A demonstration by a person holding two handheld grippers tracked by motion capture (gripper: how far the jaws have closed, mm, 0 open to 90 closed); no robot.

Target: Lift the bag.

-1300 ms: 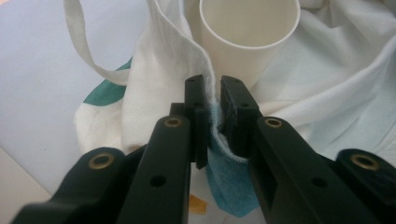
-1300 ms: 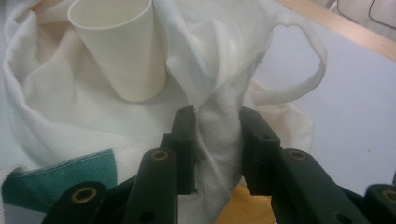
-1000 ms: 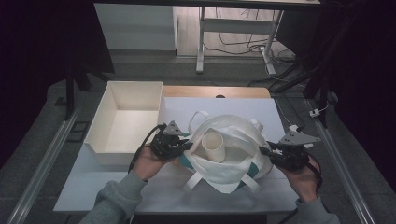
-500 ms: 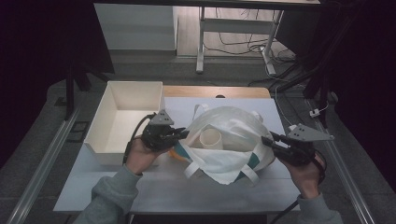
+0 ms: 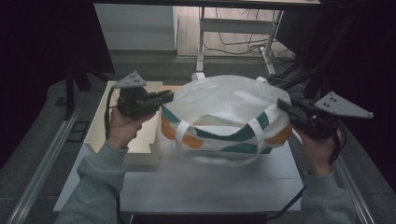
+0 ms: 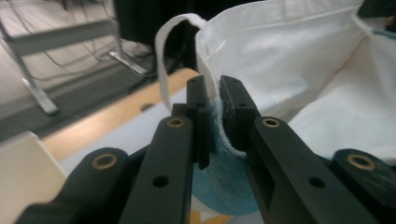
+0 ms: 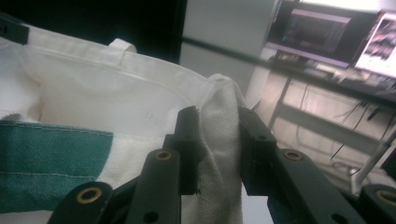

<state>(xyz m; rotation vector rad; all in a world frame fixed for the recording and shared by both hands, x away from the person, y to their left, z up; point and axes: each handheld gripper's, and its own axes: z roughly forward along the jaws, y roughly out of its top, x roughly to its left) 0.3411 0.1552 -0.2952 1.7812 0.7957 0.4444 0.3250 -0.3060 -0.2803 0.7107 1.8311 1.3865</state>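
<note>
Table: pale grey tabletop (image 5: 205,186), lower middle of the high view, bare in front of the bag.
Box: shallow cream open-topped box (image 5: 98,135), left of centre in the high view, just beside the bag's left end; looks empty as far as visible.
Bag: white canvas tote bag with green and orange patches and white strap handles (image 5: 226,116), centre of the high view, held up by its two ends, mouth spread wide toward the camera, bottom blurred just above the table or brushing it, cannot tell which.
Left gripper (image 6: 212,100): clamped on the bag's rim at its left end, white hem and blue-green cloth pinched between the jaws.
Right gripper (image 7: 217,135): closed on a bunched fold of white cloth at the bag's right end.
Done: both ends gripped, bag raised and opened out.
Left, as judged: carrying or setting the bag down, perhaps toward the box; contents not visible.
</note>
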